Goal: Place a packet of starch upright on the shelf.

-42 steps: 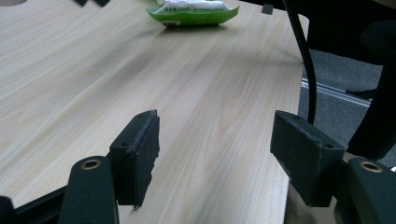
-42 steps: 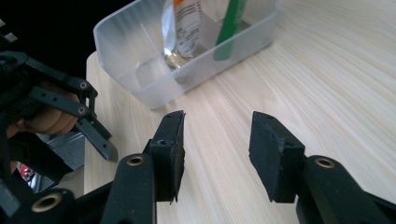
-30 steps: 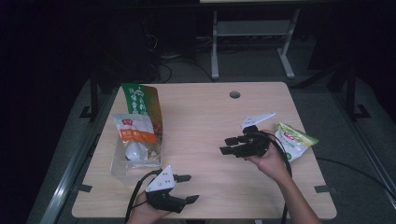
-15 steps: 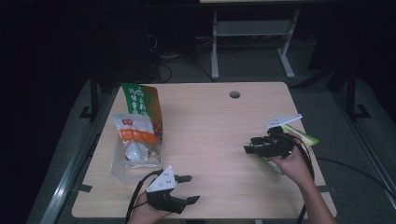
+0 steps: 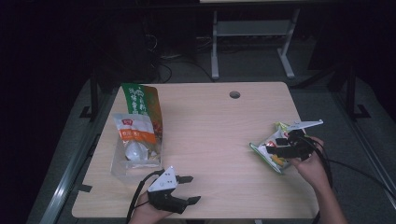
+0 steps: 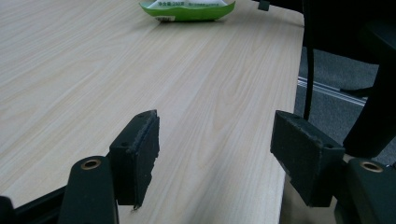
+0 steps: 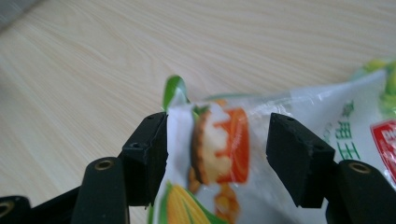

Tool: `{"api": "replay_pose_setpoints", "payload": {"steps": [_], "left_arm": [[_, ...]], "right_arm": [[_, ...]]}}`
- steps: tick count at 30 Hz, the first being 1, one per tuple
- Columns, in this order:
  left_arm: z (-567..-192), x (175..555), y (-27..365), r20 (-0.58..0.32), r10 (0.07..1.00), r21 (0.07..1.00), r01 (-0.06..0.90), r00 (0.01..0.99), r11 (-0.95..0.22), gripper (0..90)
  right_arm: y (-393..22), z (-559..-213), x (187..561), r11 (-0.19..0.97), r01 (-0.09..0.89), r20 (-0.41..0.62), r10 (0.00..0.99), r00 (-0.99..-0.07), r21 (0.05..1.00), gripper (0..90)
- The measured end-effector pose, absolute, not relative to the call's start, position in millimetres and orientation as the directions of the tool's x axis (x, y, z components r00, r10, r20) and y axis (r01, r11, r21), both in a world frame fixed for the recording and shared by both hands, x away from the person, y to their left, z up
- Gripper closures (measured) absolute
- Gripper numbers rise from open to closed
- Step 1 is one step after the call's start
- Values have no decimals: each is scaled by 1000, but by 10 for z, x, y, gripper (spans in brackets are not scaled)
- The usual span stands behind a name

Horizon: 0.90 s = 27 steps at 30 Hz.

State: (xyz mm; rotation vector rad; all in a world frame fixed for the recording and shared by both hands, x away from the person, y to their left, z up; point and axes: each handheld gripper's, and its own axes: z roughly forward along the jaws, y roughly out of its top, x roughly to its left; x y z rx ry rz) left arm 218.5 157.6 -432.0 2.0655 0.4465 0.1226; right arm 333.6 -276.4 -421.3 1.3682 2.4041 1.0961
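Your left gripper (image 5: 186, 189) rests at the near table (image 5: 219, 121) edge, jaws wide with nothing between them. Your right gripper (image 5: 271, 146) sits over the green snack packet (image 5: 266, 151) near the table's right edge; its jaws have just been opening and now straddle the packet's end, left pad touching the wrapper, right pad clear.

The snack packet (image 7: 280, 140) is white and green with orange food pictures and yellow corn. The worktop (image 5: 210, 135) is pale wood grain. The tall bag (image 5: 142, 105) is green and orange.
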Motion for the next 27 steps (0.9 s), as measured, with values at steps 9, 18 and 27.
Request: {"api": "replay_pose_setpoints", "payload": {"steps": [9,18,27], "left_arm": [[-4322,2182,1564,-94,360,853,262,928,-452,324],[-4323,2182,1559,-97,361,853,265,927,-450,324],[-4324,2181,1555,-96,361,852,264,928,-451,325]], "right_arm": [[-2726,-4326,3297,355,660,186,775,-603,662,444],[-2580,-4343,3219,389,623,196,721,-664,679,474],[-2381,-4345,3108,421,596,198,679,-707,684,481]]}}
